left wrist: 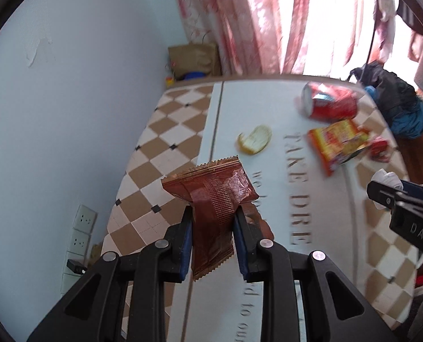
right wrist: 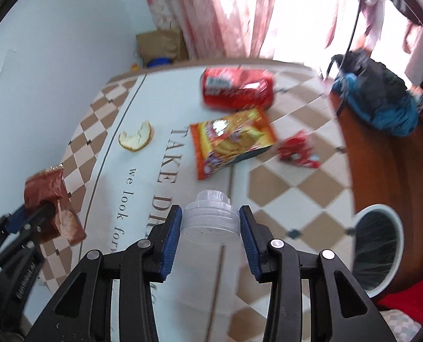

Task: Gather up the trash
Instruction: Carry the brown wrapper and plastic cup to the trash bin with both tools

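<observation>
— What are you holding?
— My left gripper clamps the brown wrapper above the table's left edge; my right gripper pinches the clear bottle over its middle.

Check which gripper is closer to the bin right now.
Right. The right gripper, shut on a clear bottle, is over the table just left of the bin. The left gripper, holding a brown wrapper, is further left, across the table.
</observation>
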Demonstrator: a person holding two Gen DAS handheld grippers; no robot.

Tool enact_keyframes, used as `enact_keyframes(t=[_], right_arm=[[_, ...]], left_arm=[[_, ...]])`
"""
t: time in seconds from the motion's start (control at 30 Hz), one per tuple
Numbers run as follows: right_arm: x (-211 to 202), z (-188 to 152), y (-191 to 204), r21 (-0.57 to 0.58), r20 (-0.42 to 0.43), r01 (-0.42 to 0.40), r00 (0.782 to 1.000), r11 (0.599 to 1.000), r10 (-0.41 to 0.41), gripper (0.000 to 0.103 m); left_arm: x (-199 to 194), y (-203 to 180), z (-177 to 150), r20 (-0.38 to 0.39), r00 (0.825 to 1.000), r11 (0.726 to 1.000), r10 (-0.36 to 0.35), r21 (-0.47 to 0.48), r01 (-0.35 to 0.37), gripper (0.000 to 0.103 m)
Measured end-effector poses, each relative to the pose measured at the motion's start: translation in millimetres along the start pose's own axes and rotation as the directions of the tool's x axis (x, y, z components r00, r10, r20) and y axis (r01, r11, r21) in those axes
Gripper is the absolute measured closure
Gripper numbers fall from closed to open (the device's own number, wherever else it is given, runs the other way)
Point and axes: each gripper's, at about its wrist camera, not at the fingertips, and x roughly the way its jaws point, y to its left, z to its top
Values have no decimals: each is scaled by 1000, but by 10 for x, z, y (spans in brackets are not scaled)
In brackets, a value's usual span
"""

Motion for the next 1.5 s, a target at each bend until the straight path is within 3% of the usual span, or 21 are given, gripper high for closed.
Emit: enact_keyframes(t=[0.23, 0.4, 0.6, 0.8, 0.9, 1.0, 1.2, 1.3, 1.33, 1.43, 1.5], right_arm=[[-720, -213, -369, 17, 113, 49, 992, 999, -51, 60], [-1185, -382, -735, 67, 161, 49, 985, 997, -60, 60], [-1713, -569, -1448, 170, 203, 53, 975, 984, -88, 60], [-2089, -777, -2363, 290, 210, 104, 963, 951, -170, 60], [-2136, -903, -2869, 358, 187, 134, 959, 924, -211, 60], [-2038, -1039, -3362, 425, 143, 144, 964, 894, -223, 60], [-1383, -1331, -4226, 528, 12, 136, 986, 839, -168, 60], [-971, -1507, -4540, 576, -57, 126, 992, 807, -114, 60], [-827, -1565, -4614, 587, -81, 129, 992, 799, -100, 60], [-459, -1717, -4819, 623, -136, 126, 989, 772, -52, 60], [-264, -1798, -4924, 633, -160, 127, 987, 763, -31, 60]], left_arm=[[-554, -201, -4, 81, 995, 998, -61, 25, 59, 80], [-970, -519, 82, 148, 981, 991, -121, 72, 111, 80], [-1402, -1186, 180, 199, 952, 965, -233, 171, 201, 80], [-1599, -2135, 282, 186, 912, 908, -365, 287, 305, 80], [-1598, -2641, 308, 140, 893, 870, -427, 333, 363, 80], [-1433, -3215, 336, 47, 873, 821, -486, 367, 438, 80], [-817, -4108, 321, -162, 843, 754, -513, 384, 532, 78], [-360, -4495, 237, -308, 805, 722, -507, 359, 592, 77], [-210, -4602, 198, -357, 783, 712, -509, 337, 616, 76], [163, -4855, 86, -454, 742, 708, -494, 286, 646, 75], [367, -4989, 21, -494, 728, 714, -476, 265, 648, 64]])
